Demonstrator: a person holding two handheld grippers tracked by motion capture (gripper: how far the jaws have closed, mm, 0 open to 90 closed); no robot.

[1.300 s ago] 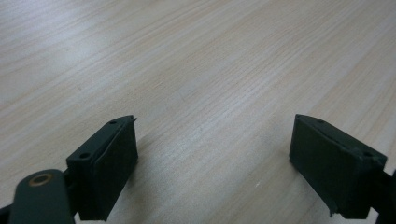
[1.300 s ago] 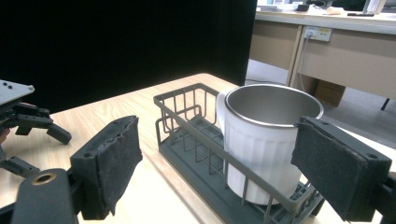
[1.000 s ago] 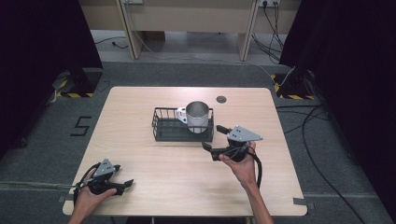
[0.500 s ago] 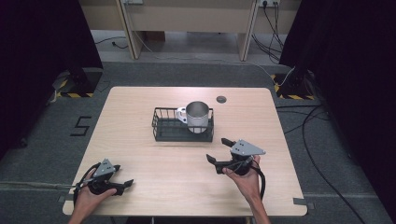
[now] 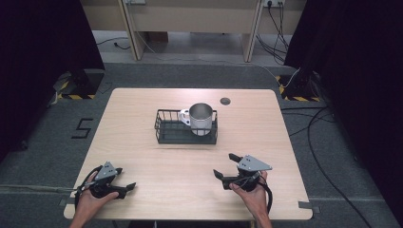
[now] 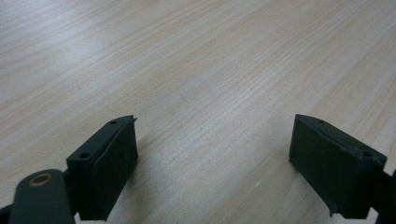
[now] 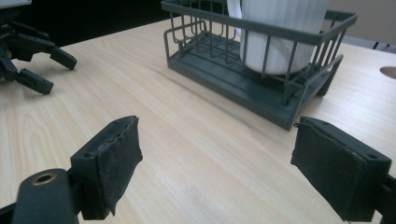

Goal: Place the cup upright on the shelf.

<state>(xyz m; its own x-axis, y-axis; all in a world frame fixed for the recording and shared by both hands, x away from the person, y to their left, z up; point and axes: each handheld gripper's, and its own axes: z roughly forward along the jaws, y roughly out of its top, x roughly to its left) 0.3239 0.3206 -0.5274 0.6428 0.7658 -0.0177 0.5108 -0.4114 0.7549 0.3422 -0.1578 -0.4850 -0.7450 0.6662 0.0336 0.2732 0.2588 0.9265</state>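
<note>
A white mug point(image 5: 201, 118) stands upright in the right end of a dark wire basket point(image 5: 171, 133) at the middle of the wooden table point(image 5: 142, 104). The right gripper view shows the same mug point(image 7: 280, 32) inside the basket point(image 7: 224, 60). My right gripper point(image 5: 226, 165) is open near the front right of the table, well short of the basket, jaws wide with nothing between them point(image 7: 215, 158). My left gripper point(image 5: 124, 183) rests open at the front left corner, over bare wood point(image 6: 215, 154).
A small round dark grommet point(image 5: 225, 100) sits in the table behind the basket. Farther off in the right gripper view is the left gripper point(image 7: 28, 56). Cables trail over the grey floor to the right of the table point(image 5: 328, 142).
My right gripper has drawn back from beside the basket toward the front edge of the table and lower. The left gripper, basket and mug have stayed put.
</note>
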